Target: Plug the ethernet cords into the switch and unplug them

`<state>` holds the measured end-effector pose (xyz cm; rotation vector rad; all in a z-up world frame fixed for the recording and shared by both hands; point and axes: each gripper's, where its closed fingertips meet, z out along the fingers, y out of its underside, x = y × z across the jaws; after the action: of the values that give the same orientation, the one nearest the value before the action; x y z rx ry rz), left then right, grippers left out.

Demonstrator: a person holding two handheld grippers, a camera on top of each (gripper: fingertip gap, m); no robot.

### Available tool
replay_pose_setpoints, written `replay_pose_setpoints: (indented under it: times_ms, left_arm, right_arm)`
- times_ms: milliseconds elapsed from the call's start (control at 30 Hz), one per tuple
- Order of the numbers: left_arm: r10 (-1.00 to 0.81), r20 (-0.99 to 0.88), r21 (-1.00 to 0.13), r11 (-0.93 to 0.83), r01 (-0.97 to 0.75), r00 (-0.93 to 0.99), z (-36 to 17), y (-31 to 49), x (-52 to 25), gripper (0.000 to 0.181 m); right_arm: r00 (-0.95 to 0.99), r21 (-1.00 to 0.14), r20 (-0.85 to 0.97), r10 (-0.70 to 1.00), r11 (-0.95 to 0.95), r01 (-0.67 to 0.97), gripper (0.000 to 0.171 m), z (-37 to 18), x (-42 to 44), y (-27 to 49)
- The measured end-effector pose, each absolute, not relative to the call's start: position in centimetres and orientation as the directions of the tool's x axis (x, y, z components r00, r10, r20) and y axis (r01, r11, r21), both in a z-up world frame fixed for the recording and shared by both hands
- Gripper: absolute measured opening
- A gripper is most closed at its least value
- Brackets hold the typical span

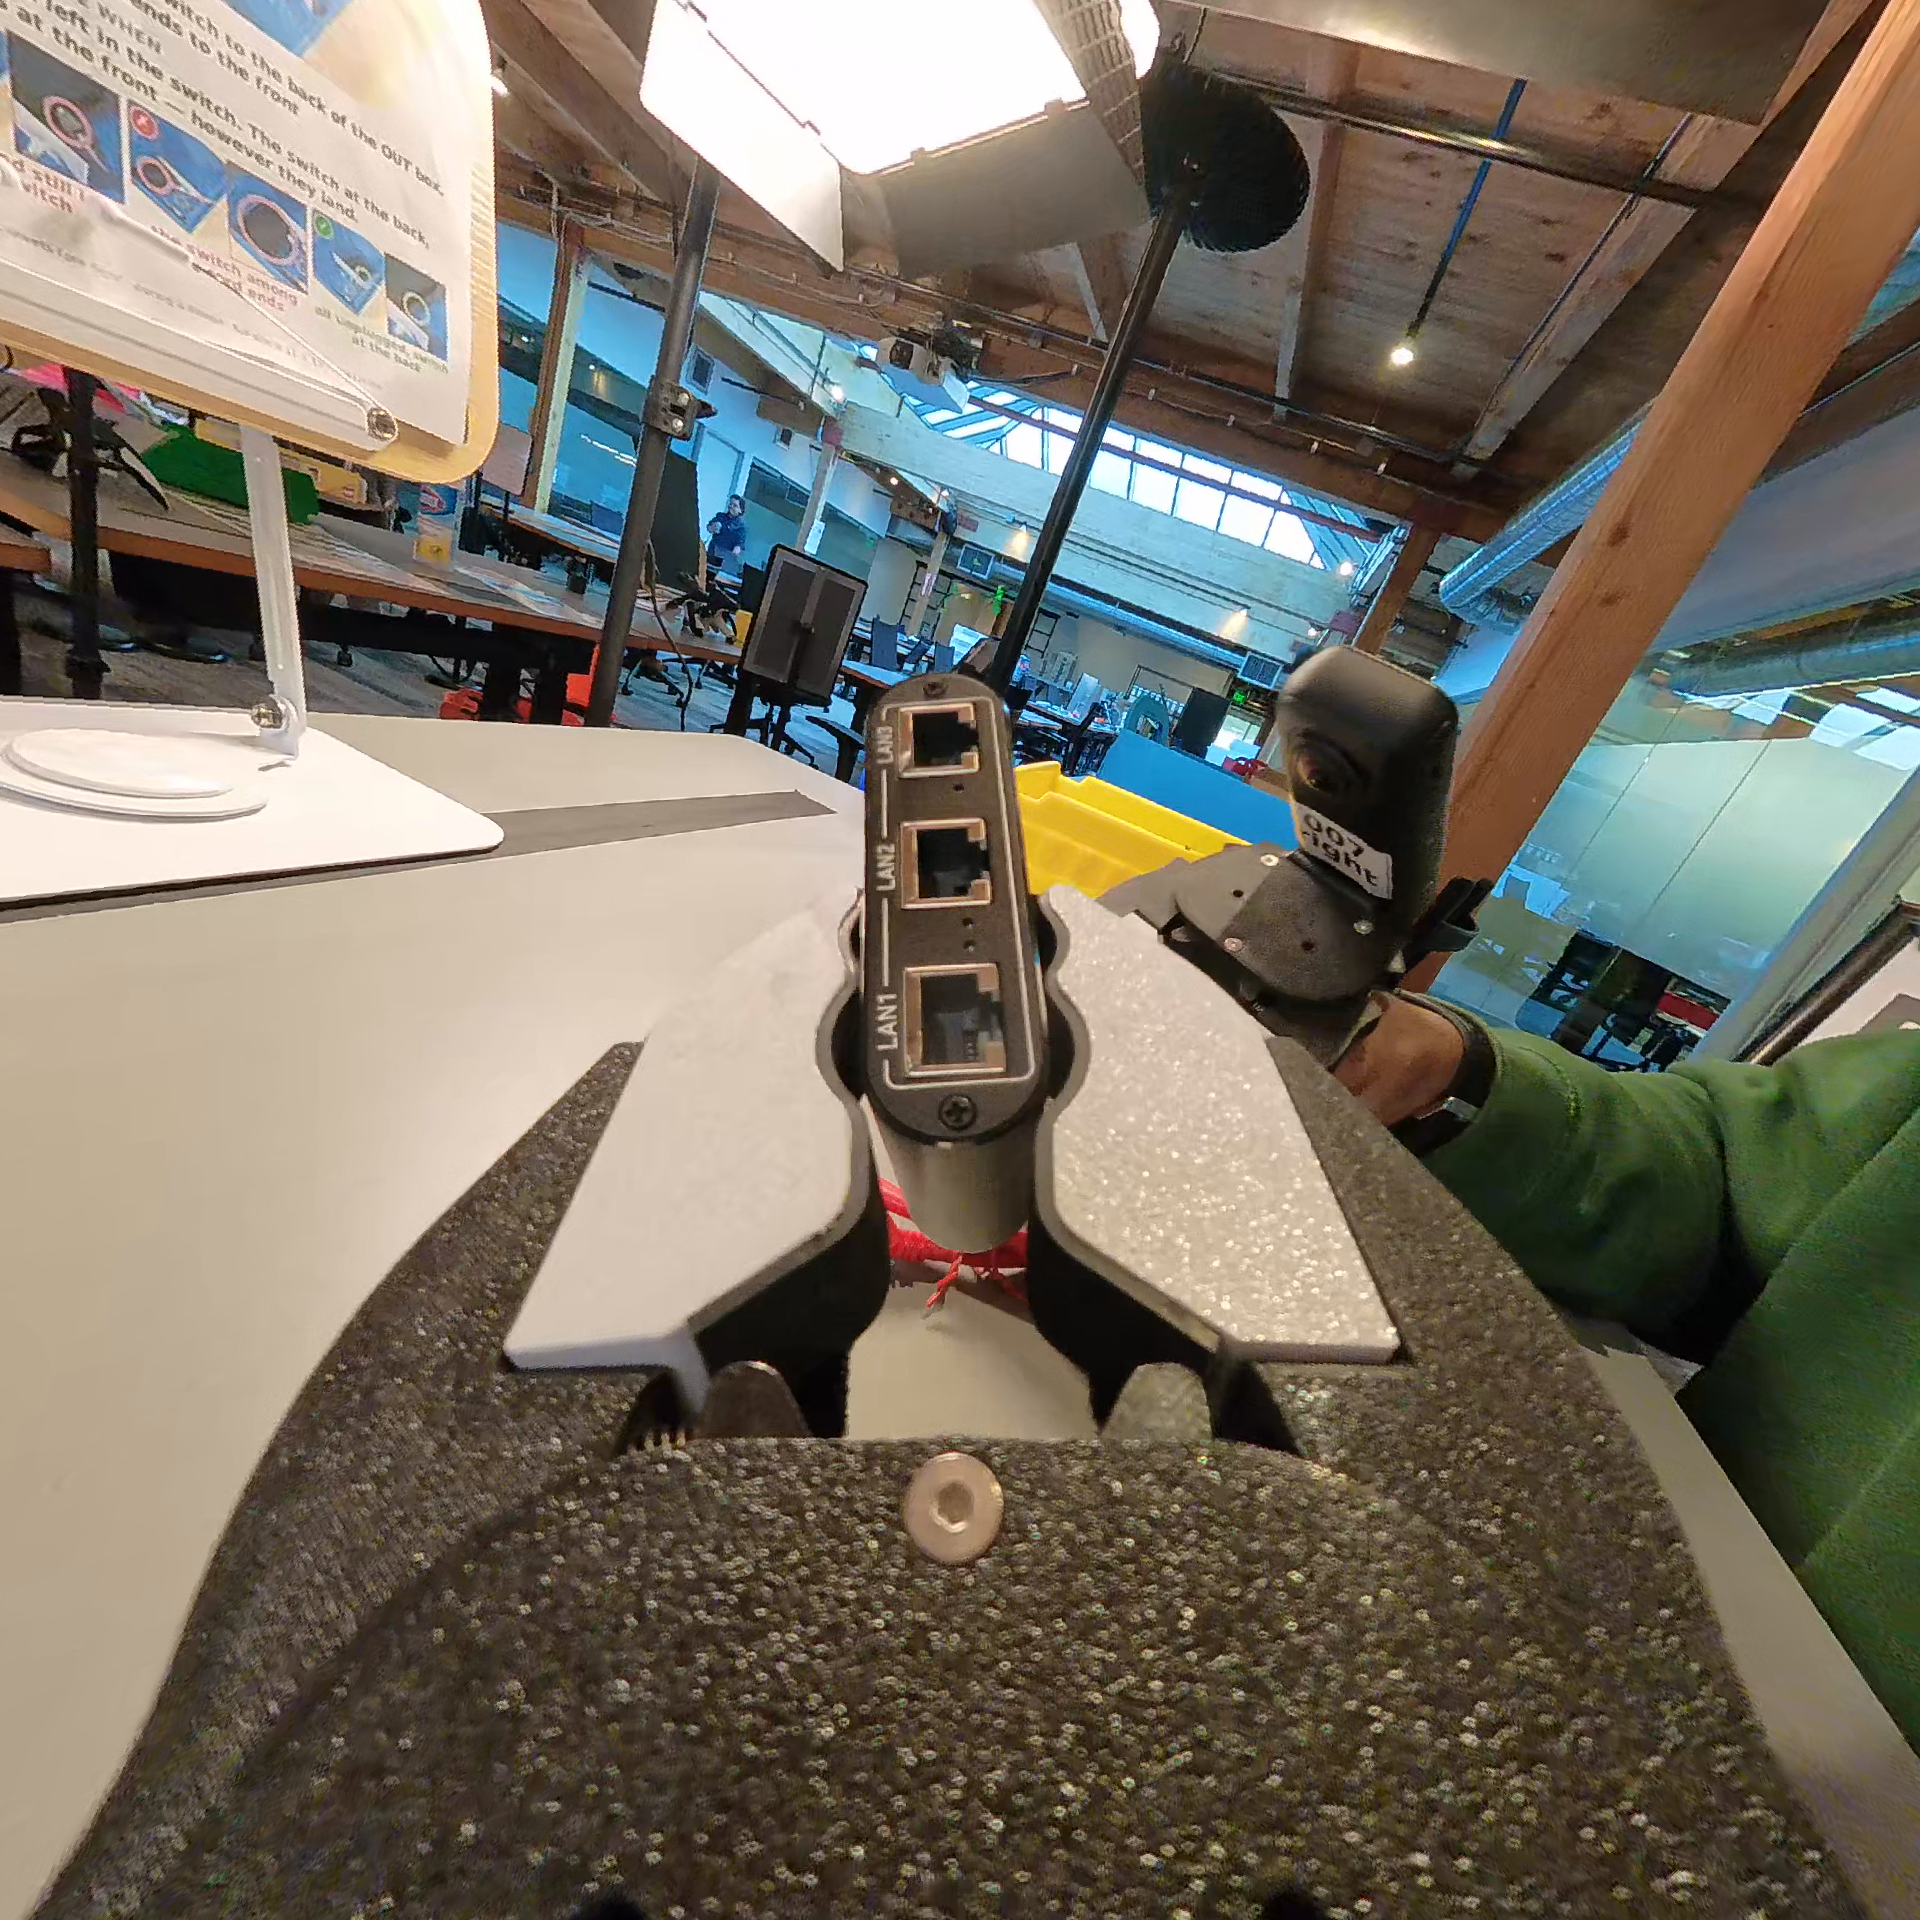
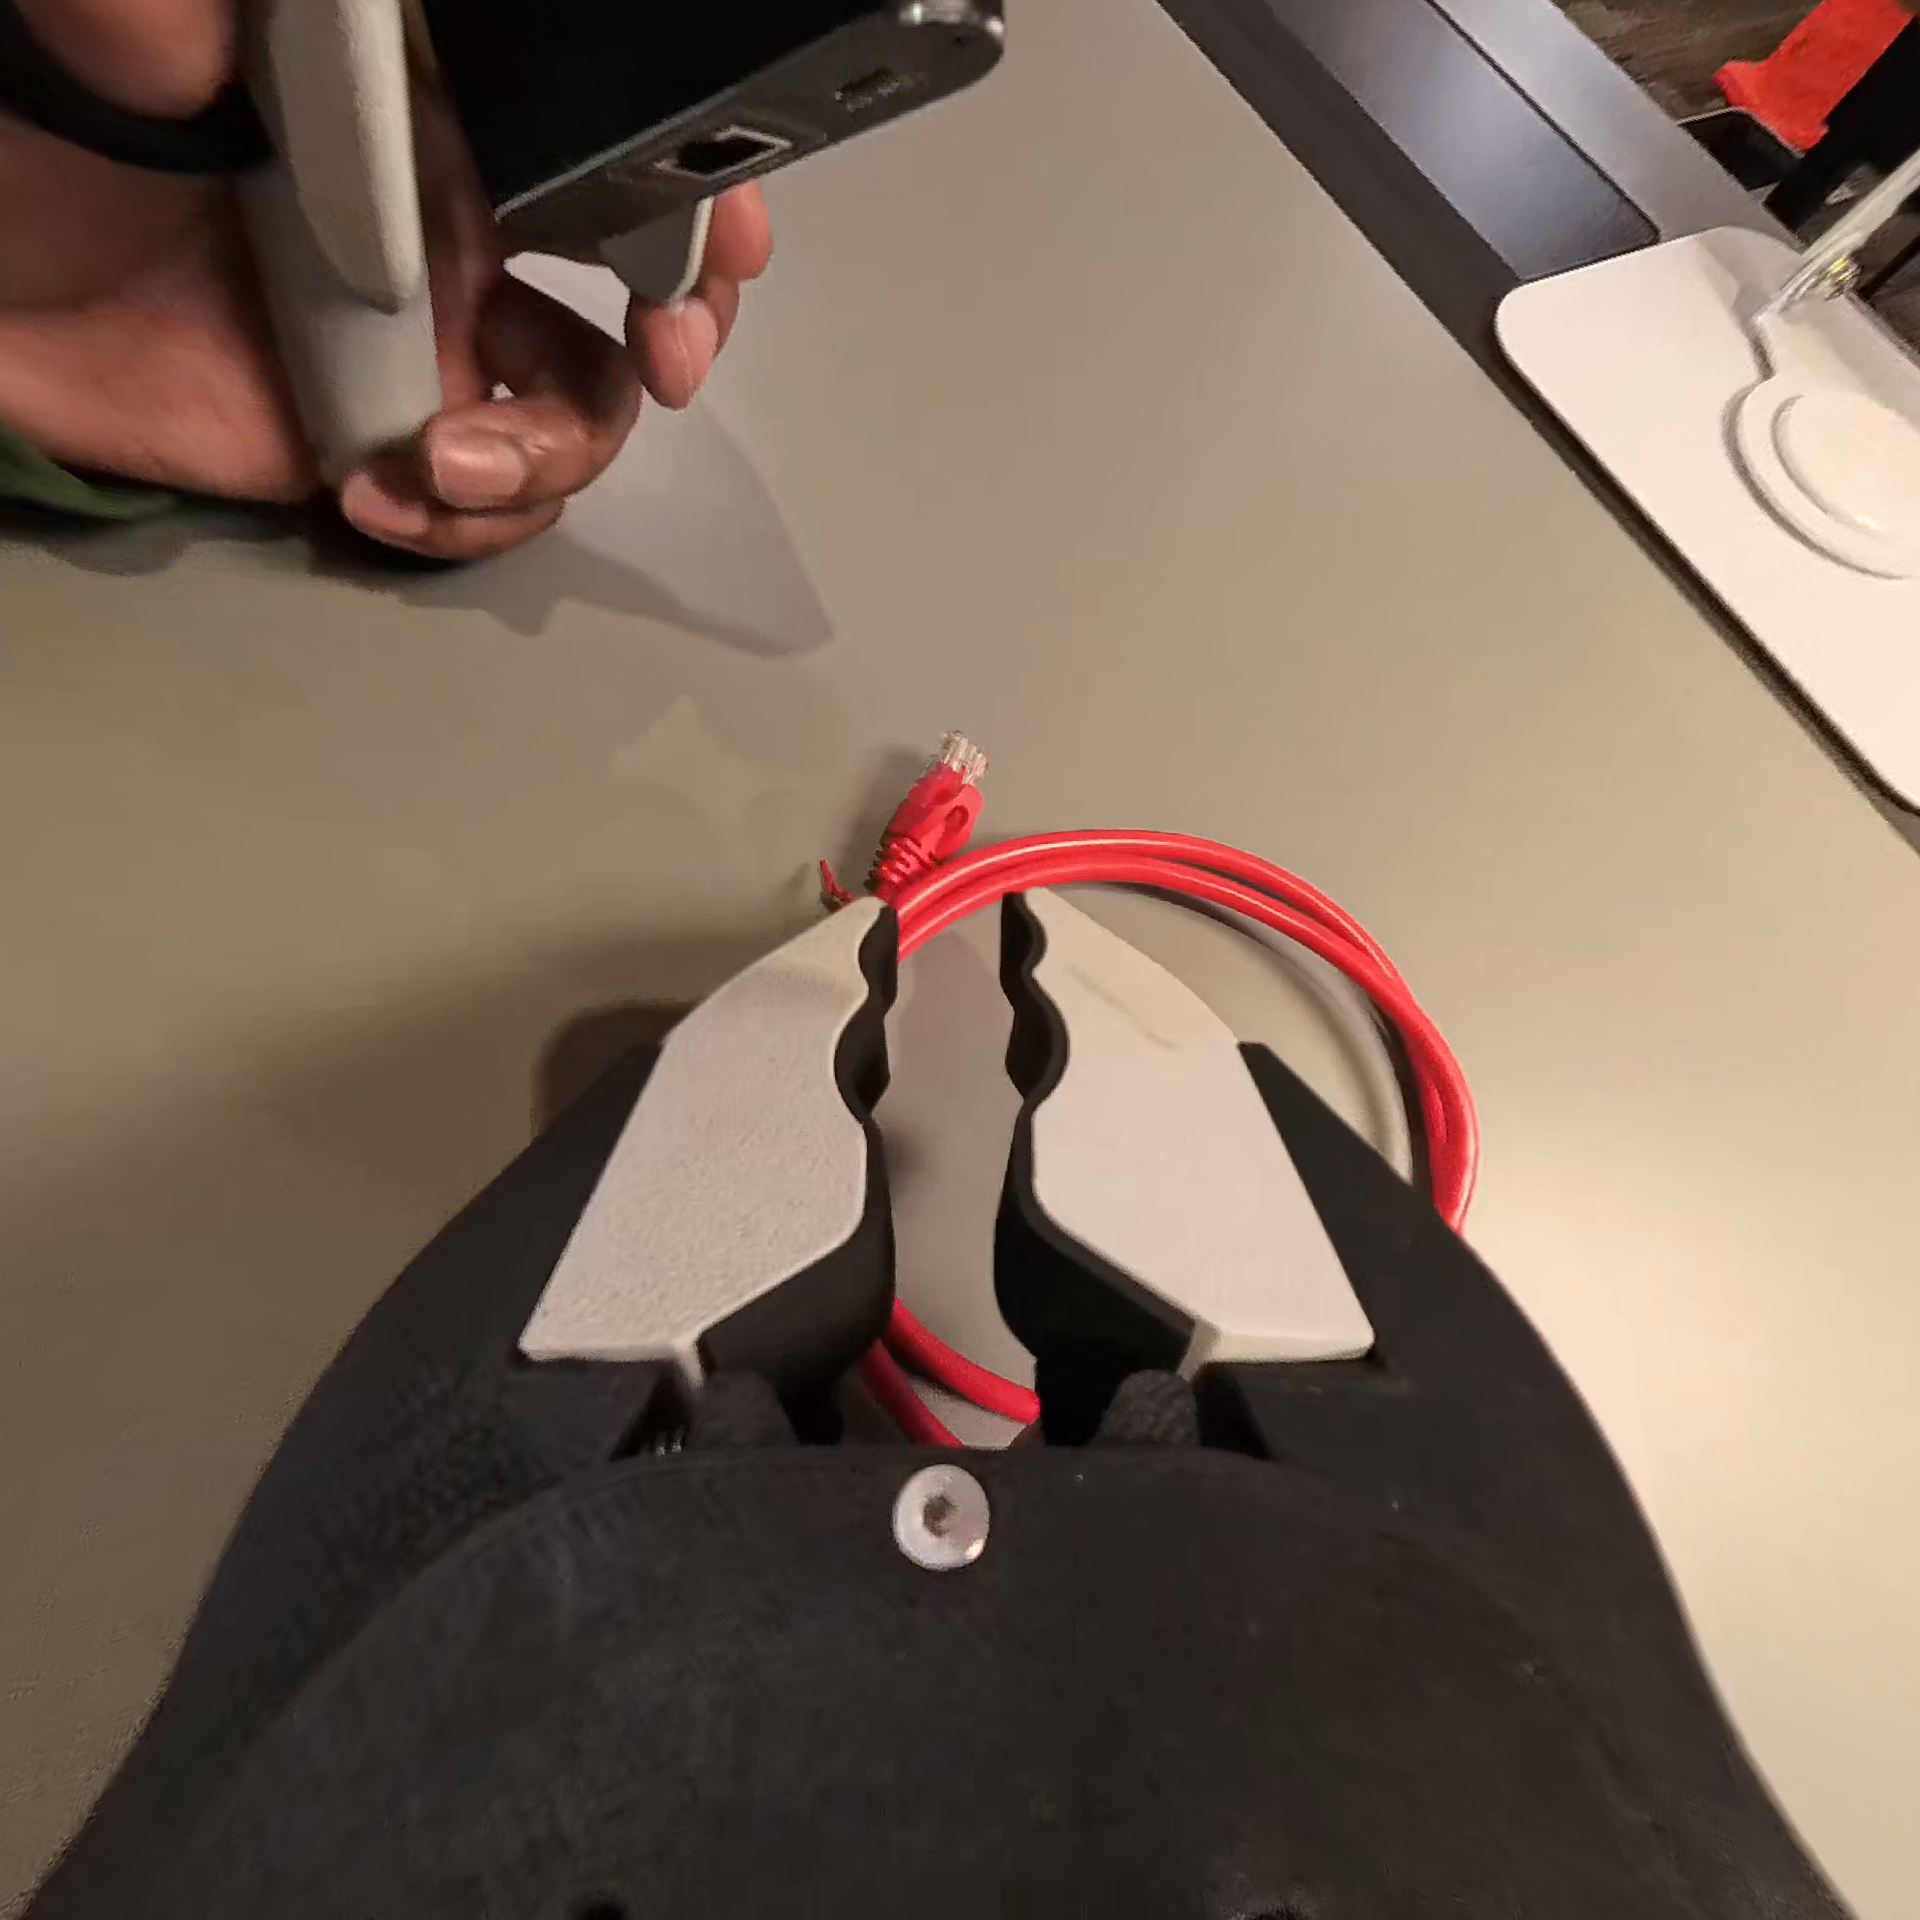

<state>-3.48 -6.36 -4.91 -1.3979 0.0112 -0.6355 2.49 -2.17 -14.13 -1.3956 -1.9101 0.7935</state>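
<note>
My left gripper [image 1: 951,1049] is clamped on the black switch [image 1: 951,914], which stands on end at the centre of the left wrist frame, its face with three empty ports turned toward the camera and its top rising above my fingertips. A scrap of red cord [image 1: 951,1262] shows below it, between the fingers. To the right of that frame my other hand [image 1: 1397,1060], in a green sleeve [image 1: 1704,1195], holds the second tool.

In the right wrist frame, my right gripper [image 2: 945,914] has its jaws parted, with nothing pinched; it sits low over the coiled red ethernet cord [image 2: 1299,914] on the grey table [image 2: 1195,520]. The coil loops around the right finger and passes between the two. Its plug [image 2: 940,795] lies just past the fingertips, pointing up the frame. In the upper left, my left hand [image 2: 416,364] holds the switch [image 2: 665,94] above the table. A white stand base [image 2: 1662,416] lies at the right edge.
</note>
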Motion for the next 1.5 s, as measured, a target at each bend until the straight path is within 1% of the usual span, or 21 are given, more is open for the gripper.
replay_pose_setpoints:
  times_ms: [167,367,500,567,667,767,833,933,1033,1100,1167,1267,1333,1500]
  left_arm:
    - [-0.365,0.356,-0.926,-0.017,0.376,0.86,-5.7,-6.0,-3.9,0.027]
    - [-0.256,0.237,-0.968,-0.145,0.205,0.937,-7.8,-5.6,-4.6,0.027]
    - [-0.232,0.205,-0.97,-0.18,0.165,0.951,-8.3,-5.4,-4.6,0.027]
    - [-0.229,0.199,-0.97,-0.185,0.158,0.953,-8.4,-5.4,-4.6,0.027]
    - [-0.222,0.188,-0.97,-0.192,0.146,0.957,-8.5,-5.3,-4.5,0.027]
    - [-0.22,0.171,-0.972,-0.196,0.128,0.96,-8.6,-5.3,-4.4,0.027]
    - [-0.222,0.154,-0.973,-0.201,0.11,0.963,-8.7,-5.3,-4.2,0.027]
    - [-0.225,0.12,-0.976,-0.208,0.072,0.967,-8.9,-5.2,-3.8,0.027]
    - [-0.23,0.078,-0.976,-0.216,0.027,0.97,-9.1,-5.2,-3.4,0.028]
    - [-0.234,0.05,-0.975,-0.222,-0.003,0.971,-9.3,-5.1,-3.1,0.028]
    - [-0.236,0.023,-0.974,-0.226,-0.032,0.972,-9.4,-5.1,-2.8,0.027]
    - [-0.232,-0.012,-0.97,-0.234,-0.068,0.973,-9.7,-5.1,-2.7,0.027]
    - [-0.235,-0.028,-0.969,-0.234,-0.084,0.972,-9.7,-5.2,-2.7,0.028]
    - [-0.229,-0.025,-0.964,-0.254,-0.085,0.973,-10.0,-5.3,-2.8,0.027]
  right_arm:
    - [-0.245,-0.773,0.132,0.96,0.255,0.581,0.02,-14.2,2.6,-2.3]
    - [-0.277,-0.757,0.129,0.952,0.275,0.593,0.023,-14.7,2.8,-2.9]
    - [-0.297,-0.764,0.082,0.951,0.251,0.594,0.025,-14.7,2.8,-3.6]
    - [-0.306,-0.781,0.018,0.952,0.204,0.59,0.026,-14.4,2.8,-4.3]
    - [-0.287,-0.792,-0.113,0.951,0.089,0.605,0.035,-14.1,2.7,-5.0]
    - [-0.248,-0.759,-0.095,0.964,0.091,0.645,0.046,-15.2,2.7,-4.7]
    - [-0.221,-0.733,-0.068,0.973,0.101,0.673,0.049,-16.0,2.7,-4.5]
    - [-0.194,-0.663,0.005,0.981,0.148,0.733,0.044,-17.8,3.0,-3.8]
    - [-0.201,-0.652,0.031,0.979,0.172,0.738,0.02,-17.7,3.2,-3.6]
    - [-0.233,-0.642,0.062,0.971,0.217,0.735,0.017,-17.7,3.5,-3.5]
    - [-0.225,-0.634,0.113,0.968,0.245,0.734,0.015,-17.5,3.8,-2.8]
    - [-0.193,-0.659,0.183,0.964,0.266,0.703,0.013,-16.1,4.5,-1.4]
    - [-0.157,-0.697,0.215,0.964,0.264,0.667,0.012,-14.6,5.1,-0.4]
    - [0.006,-0.776,0.294,0.956,0.235,0.585,0.012,-10.5,8.4,3.0]
